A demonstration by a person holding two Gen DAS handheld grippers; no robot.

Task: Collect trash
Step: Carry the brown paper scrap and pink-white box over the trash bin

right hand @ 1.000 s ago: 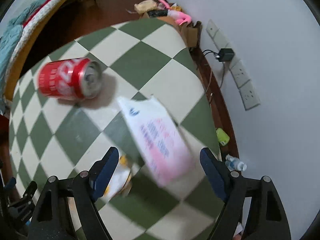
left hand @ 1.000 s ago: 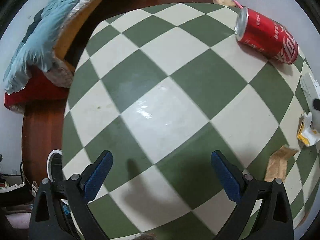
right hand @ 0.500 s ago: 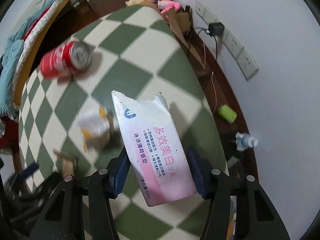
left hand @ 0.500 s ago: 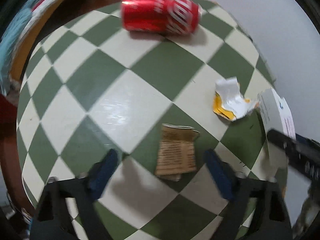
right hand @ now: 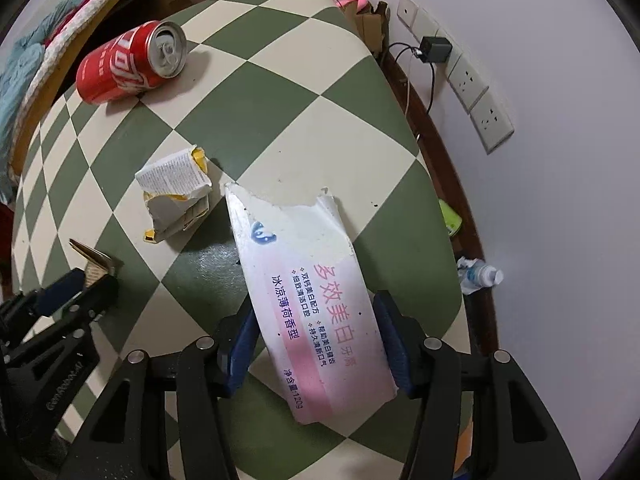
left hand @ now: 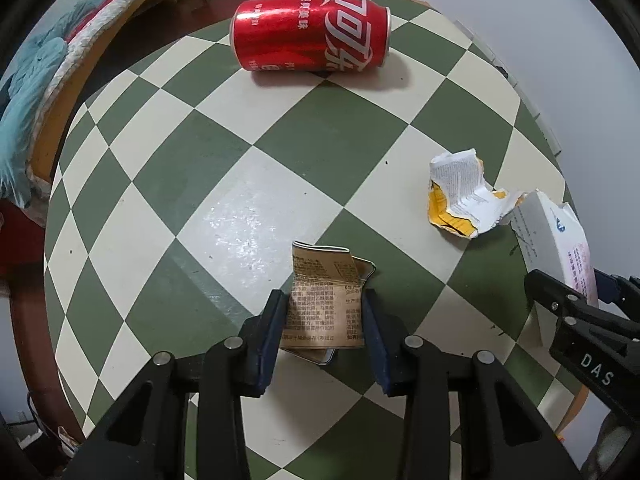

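A green-and-cream chequered table (left hand: 332, 140) carries the trash. A flattened brown card packet (left hand: 324, 292) lies between the pads of my left gripper (left hand: 322, 320), whose jaws are closing and touch both its sides. My right gripper (right hand: 316, 344) is shut on a torn white-and-pink toothpaste box (right hand: 316, 300), which tilts up off the table. That box (left hand: 560, 240) also shows at the right edge of the left wrist view. A crumpled yellow-and-white carton (left hand: 460, 196) (right hand: 176, 188) lies between the two grippers. A red cola can (left hand: 310, 34) (right hand: 128, 64) rests on its side at the far end.
A bed with a teal blanket (left hand: 36, 100) stands beyond the table's left edge. Wall sockets (right hand: 480, 92) and a plugged charger (right hand: 436, 48) are on the right wall. On the floor strip lie a green item (right hand: 450, 216), a small bottle (right hand: 480, 274) and a cardboard box (right hand: 372, 20).
My left gripper swept across the table to the brown packet and its jaws closed in on it. My right gripper closed on the toothpaste box and drew it nearer.
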